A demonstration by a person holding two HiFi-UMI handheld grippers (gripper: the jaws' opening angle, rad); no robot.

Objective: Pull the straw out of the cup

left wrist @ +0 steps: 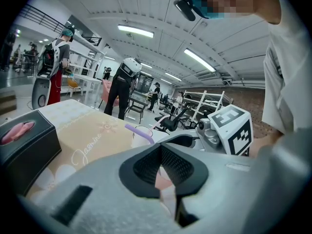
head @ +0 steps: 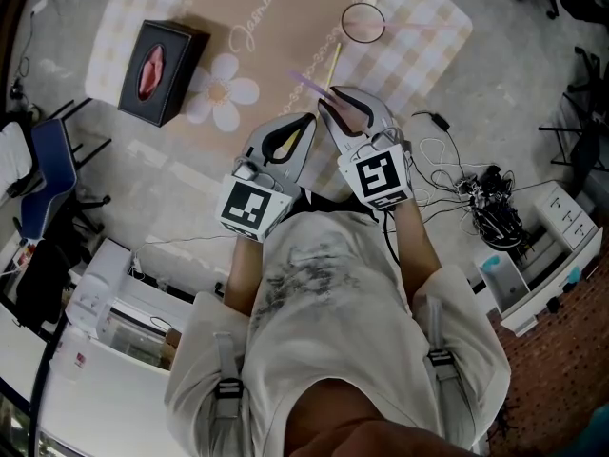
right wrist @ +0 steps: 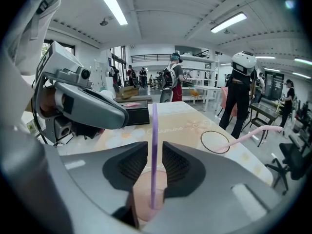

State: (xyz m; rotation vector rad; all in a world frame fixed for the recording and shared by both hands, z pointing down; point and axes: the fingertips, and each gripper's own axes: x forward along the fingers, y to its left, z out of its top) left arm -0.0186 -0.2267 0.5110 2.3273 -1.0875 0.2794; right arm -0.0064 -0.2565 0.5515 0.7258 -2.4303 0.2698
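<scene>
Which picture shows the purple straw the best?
The right gripper view: the purple straw stands upright between the jaws, its foot in the cup. The head view shows a short slanted piece; the left gripper view only its bent top.

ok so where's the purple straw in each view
Head view: straw upper centre, slanted.
Left gripper view: straw just left of centre, slanted.
Right gripper view: straw upright at centre, between the right gripper's jaws.
Shared landmark: black tissue box.
</scene>
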